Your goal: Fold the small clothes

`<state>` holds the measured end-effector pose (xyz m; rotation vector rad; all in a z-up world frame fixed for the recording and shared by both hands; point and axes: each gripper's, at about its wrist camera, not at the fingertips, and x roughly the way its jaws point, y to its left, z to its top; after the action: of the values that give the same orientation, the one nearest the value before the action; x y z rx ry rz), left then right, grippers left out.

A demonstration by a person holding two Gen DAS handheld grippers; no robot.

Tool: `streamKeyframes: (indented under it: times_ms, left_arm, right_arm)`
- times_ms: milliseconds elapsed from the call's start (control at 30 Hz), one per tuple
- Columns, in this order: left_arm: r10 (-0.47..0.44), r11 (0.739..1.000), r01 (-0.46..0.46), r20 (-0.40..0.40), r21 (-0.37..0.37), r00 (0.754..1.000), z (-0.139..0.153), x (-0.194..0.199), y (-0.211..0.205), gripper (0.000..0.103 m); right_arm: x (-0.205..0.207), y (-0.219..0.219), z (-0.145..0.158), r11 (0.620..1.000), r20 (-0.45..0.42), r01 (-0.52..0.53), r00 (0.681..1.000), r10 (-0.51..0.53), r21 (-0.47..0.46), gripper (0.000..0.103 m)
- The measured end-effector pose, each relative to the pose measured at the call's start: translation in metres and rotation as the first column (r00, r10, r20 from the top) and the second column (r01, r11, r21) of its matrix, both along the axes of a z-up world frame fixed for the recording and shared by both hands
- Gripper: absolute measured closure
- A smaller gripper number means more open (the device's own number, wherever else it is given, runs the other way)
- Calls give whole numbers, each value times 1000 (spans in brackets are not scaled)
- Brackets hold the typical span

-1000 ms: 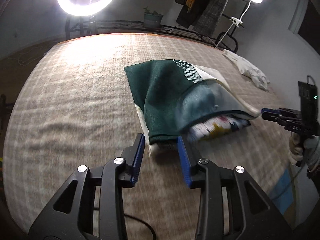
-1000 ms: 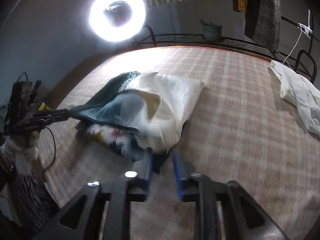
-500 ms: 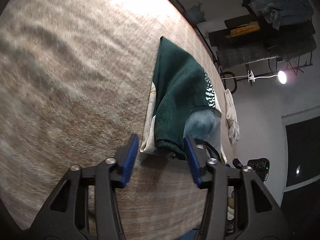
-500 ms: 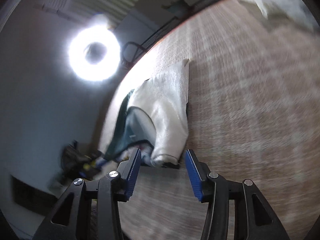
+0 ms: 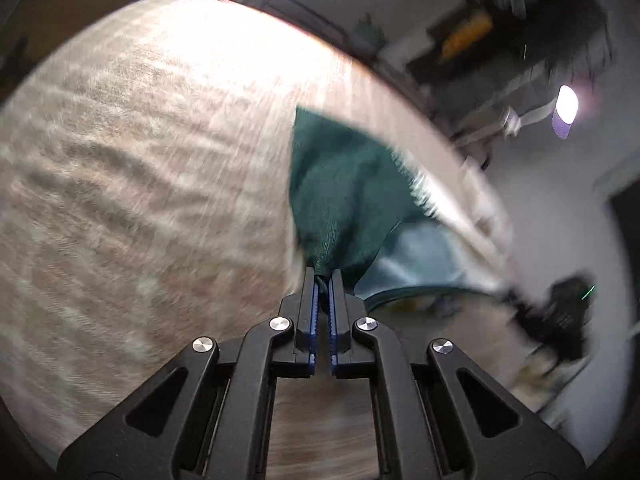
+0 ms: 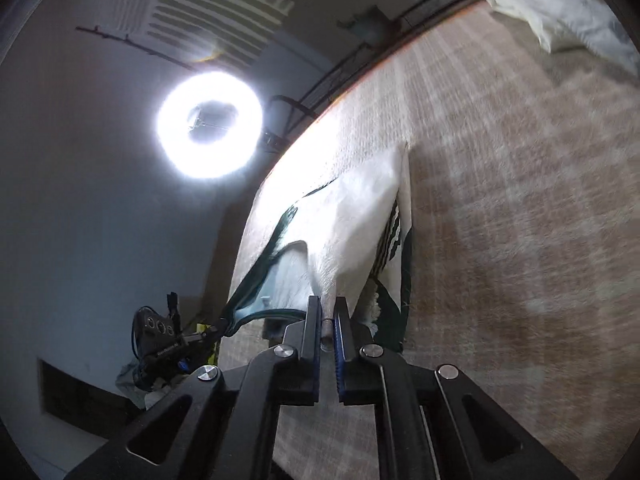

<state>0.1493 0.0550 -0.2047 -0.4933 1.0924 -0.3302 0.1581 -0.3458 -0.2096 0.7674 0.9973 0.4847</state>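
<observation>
A small green and cream garment (image 5: 344, 192) lies on the beige checked surface (image 5: 140, 200). My left gripper (image 5: 324, 280) is shut on its dark green near corner, and the cloth rises taut from the jaws. In the right wrist view the garment's cream side (image 6: 352, 220) shows, with green trim at its left. My right gripper (image 6: 327, 308) is shut on the cream near corner. The other gripper shows in each view, at the right (image 5: 560, 312) and at the left (image 6: 168, 344), holding the far corner. Both views are blurred.
A white cloth pile (image 6: 568, 12) lies at the far right of the surface. A ring light (image 6: 210, 124) stands behind the surface's far edge. A rack with hanging clothes (image 5: 500, 40) and a lamp (image 5: 566, 104) are beyond it.
Both grippers were open around the garment's near corners half a second ago. Now both have shut on the cloth and lifted the near edge.
</observation>
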Motion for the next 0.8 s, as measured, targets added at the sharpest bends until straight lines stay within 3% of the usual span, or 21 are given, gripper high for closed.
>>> streamKeyframes:
  times_ms: [67, 167, 333, 433, 467, 500, 667, 800]
  left_arm:
    - [-40, 995, 42, -22, 87, 999, -12, -3, -8, 101]
    - [-43, 992, 45, -22, 116, 999, -17, -6, -9, 101]
    - [-106, 979, 107, -14, 174, 994, -9, -12, -15, 101]
    - [-121, 971, 119, -3, 206, 993, 0, -17, -13, 98]
    - [-123, 969, 118, 12, 215, 992, 6, -21, -13, 97]
    - [-126, 968, 117, 28, 220, 992, 12, -22, -14, 95]
    - [-149, 969, 121, 114, 217, 982, 43, -16, -19, 94]
    - [-150, 966, 115, 137, 232, 979, 46, 8, -31, 94]
  right_arm:
    - [-2, 8, -9, 997, -34, -27, 999, 25, -76, 100]
    - [-3, 16, -22, 987, -83, -60, 995, 48, -152, 100]
    - [-6, 16, -23, 980, -82, -79, 995, 65, -181, 100]
    - [-7, 27, -22, 950, -99, -115, 991, 90, -290, 86]
    - [-10, 30, -20, 938, -104, -135, 989, 106, -320, 77]
    - [-11, 30, -16, 929, -98, -140, 989, 113, -342, 71]
    - [-8, 31, 21, 911, 24, -82, 995, 100, -405, 71]
    - [22, 67, 40, 901, 94, -114, 981, 168, -419, 73]
